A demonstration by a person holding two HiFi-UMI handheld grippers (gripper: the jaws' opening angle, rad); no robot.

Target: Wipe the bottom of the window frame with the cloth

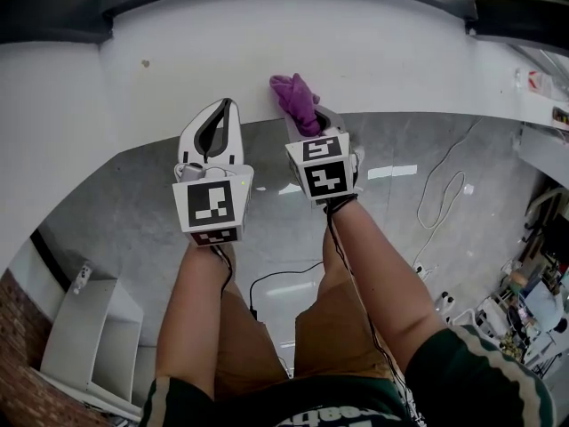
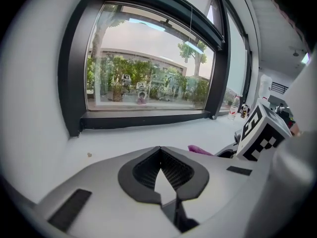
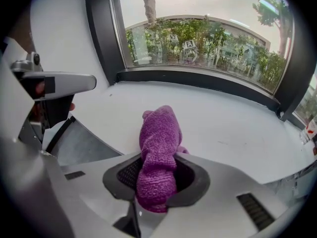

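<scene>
Right gripper view: clamped the cloth [image 3: 158,143] in the right gripper [image 3: 157,175] at the sill's [image 3: 223,123] near edge.
Held the left gripper [image 2: 161,155] closed on nothing; judged the window frame bottom [image 3: 198,81] not yet wiped, well apart.

Looks like you're in a lab-ish workroom: cables [image 1: 429,178] across the grey tile floor [image 1: 133,212], gear clutter [image 1: 524,305] at 4 o'clock.

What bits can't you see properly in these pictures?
Cloth: lower end buried between the right gripper jaws, right gripper view.
Cloth, left gripper view: mostly hidden behind the left gripper body.
Speck on the sill: too small to identify.
Signs outdoors: too small to read.
</scene>
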